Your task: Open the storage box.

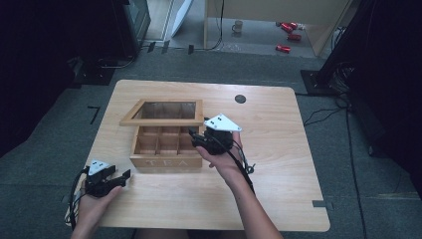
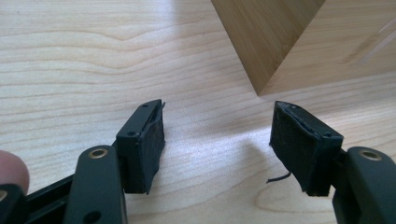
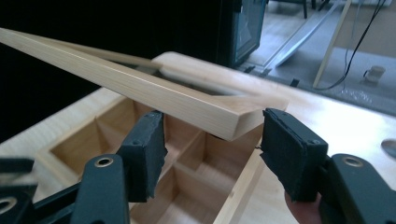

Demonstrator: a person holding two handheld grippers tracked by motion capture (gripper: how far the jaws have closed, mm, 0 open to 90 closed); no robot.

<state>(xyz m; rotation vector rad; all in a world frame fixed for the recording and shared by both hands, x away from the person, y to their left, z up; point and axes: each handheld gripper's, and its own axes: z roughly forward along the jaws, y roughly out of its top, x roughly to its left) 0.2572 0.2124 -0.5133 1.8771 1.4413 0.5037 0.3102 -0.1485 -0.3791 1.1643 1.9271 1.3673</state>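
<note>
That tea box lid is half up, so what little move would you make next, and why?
Probably nudge the right tool forward under the lid and lift. Its jaws stand open just below the raised front edge, touching nothing, and the tea box has empty compartments.

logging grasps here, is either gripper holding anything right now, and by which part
Nothing is held. The left gripper is open over bare table. The right gripper is open at the front corner of the tea box's raised lid, not clamped.

Pale wood tea box point(image 1: 166, 162), light wood-grain table point(image 1: 278, 149), black claws
</note>
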